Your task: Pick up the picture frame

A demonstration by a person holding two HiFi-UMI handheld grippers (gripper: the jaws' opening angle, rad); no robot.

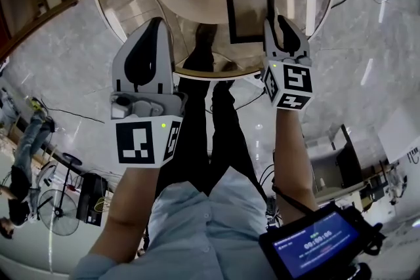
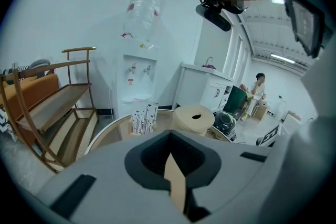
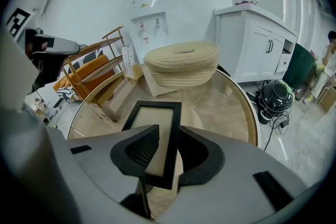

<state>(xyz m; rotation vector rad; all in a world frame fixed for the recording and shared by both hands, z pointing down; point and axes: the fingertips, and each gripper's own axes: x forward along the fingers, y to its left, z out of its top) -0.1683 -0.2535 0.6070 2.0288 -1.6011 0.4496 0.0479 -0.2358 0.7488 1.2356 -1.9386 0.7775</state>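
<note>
Black rectangular picture frame (image 3: 156, 122) toward the round glass tabletop's (image 3: 220, 107) near edge.
Its rail is straddled by the open right gripper (image 3: 168, 128); pinched shallowly, it could be dropped.

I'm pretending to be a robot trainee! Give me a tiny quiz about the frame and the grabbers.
1. True or false: the frame stands upright.
2. The right gripper has its jaws: A. shut tight; B. open, with the frame's edge between them; C. closed on a cup.
3. Fill in: the round table has a see-through top made of ___.

Key: 1 false, it lies flat; 2 B; 3 glass.
</note>
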